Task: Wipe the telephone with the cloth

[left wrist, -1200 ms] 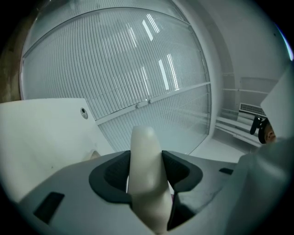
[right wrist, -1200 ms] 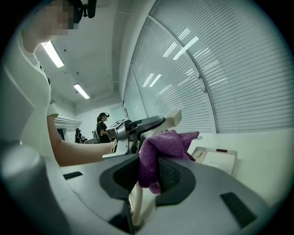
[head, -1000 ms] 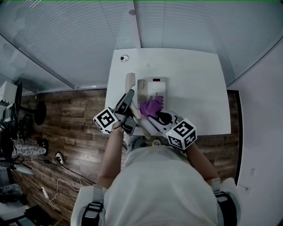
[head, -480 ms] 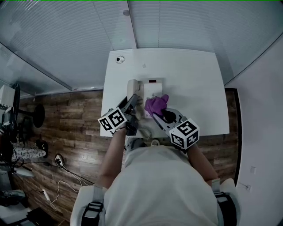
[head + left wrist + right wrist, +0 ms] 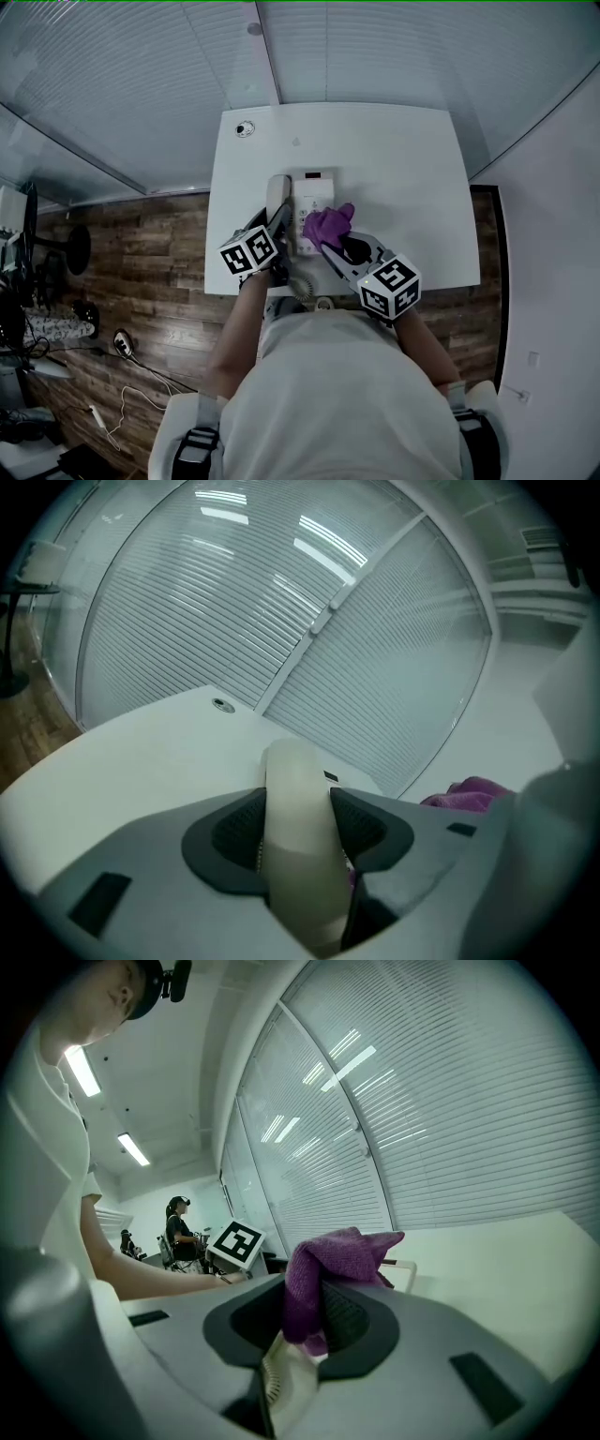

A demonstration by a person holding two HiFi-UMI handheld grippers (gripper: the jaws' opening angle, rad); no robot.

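**Entry: telephone wipe, handset secured**

- Telephone [image 5: 317, 192]: frame centre, on white table [image 5: 403, 169].
- Left gripper [image 5: 298, 825]: clamped on cream handset [image 5: 292, 771].
- Right gripper [image 5: 305, 1314]: pinching purple cloth [image 5: 333, 1260], over the telephone's lower edge.
- Handling: hold handset steady; drag cloth flat, light pressure.

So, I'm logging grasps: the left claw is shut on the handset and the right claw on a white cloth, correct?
The cloth is purple, not white; the right gripper view shows it. The rest holds: left claw shut on the handset, right claw on the cloth.
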